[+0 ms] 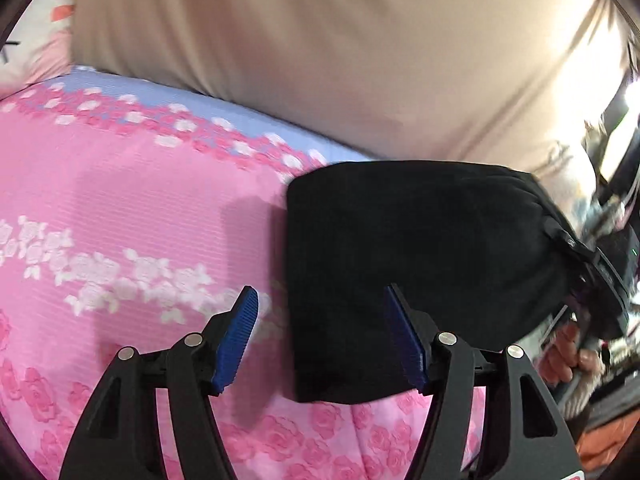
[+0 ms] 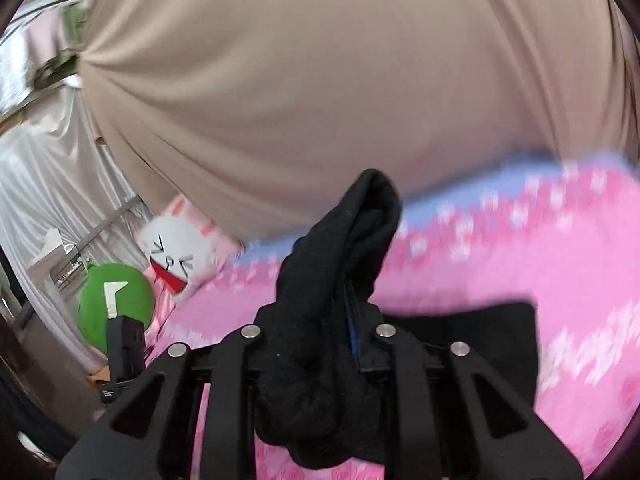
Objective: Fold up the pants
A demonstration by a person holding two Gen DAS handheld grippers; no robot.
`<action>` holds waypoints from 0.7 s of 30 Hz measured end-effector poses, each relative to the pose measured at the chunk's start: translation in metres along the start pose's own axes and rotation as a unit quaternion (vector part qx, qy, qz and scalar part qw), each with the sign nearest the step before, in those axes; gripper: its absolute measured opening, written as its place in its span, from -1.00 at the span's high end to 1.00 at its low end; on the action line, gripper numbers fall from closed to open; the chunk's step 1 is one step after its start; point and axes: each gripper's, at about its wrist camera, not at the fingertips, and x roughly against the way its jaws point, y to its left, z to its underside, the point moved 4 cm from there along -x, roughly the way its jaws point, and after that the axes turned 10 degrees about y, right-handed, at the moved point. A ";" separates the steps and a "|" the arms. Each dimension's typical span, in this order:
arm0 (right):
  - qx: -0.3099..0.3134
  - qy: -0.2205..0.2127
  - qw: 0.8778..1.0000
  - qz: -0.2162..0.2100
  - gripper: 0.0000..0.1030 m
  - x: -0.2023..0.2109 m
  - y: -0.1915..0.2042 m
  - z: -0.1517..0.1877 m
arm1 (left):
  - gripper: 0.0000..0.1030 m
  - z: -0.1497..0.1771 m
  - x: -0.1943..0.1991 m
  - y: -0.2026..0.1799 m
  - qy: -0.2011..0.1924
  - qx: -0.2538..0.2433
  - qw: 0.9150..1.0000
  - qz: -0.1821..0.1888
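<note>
1. The black pants (image 1: 420,272) are seen folded into a thick, soft, roughly square bundle on the pink bedspread (image 1: 120,208), a ribbed fabric printed with white and pink roses and edged with a pale blue band.
2. The left gripper (image 1: 320,336) is held just above the bedspread at the near left corner of the bundle. Its jaws are spread wide and nothing is pinched; the blue ridged pads (image 1: 236,344) are plainly visible, one over the bedspread, the other over the black cloth.
3. The right gripper (image 2: 352,336) has its jaws pressed together on a bunched fold of the pants (image 2: 340,280). The fuzzy knit is lifted into a rounded peak, and only a sliver of blue pad is shown beside it.
4. A big smooth beige cloth (image 2: 320,80) fills the top of both views; what it belongs to can't be made out.
5. A white bunny pillow (image 2: 180,248) and a round green cushion (image 2: 116,300) are seen at the bed's far edge, partly cut off.
6. Most of the right wrist view is motion-blurred.
</note>
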 end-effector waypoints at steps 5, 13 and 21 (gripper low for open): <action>-0.102 0.139 0.970 0.172 0.27 -0.069 -0.109 0.083 | -0.24 0.006 -0.015 0.006 0.031 0.009 0.999 0.030; -0.178 0.077 0.973 0.124 -0.75 -0.022 -0.124 0.092 | -0.49 0.012 -0.084 -0.002 0.118 0.057 0.986 0.100; -0.212 0.110 0.969 0.062 0.08 -0.048 -0.127 0.097 | 0.51 0.009 -0.109 -0.003 0.134 0.084 0.978 0.138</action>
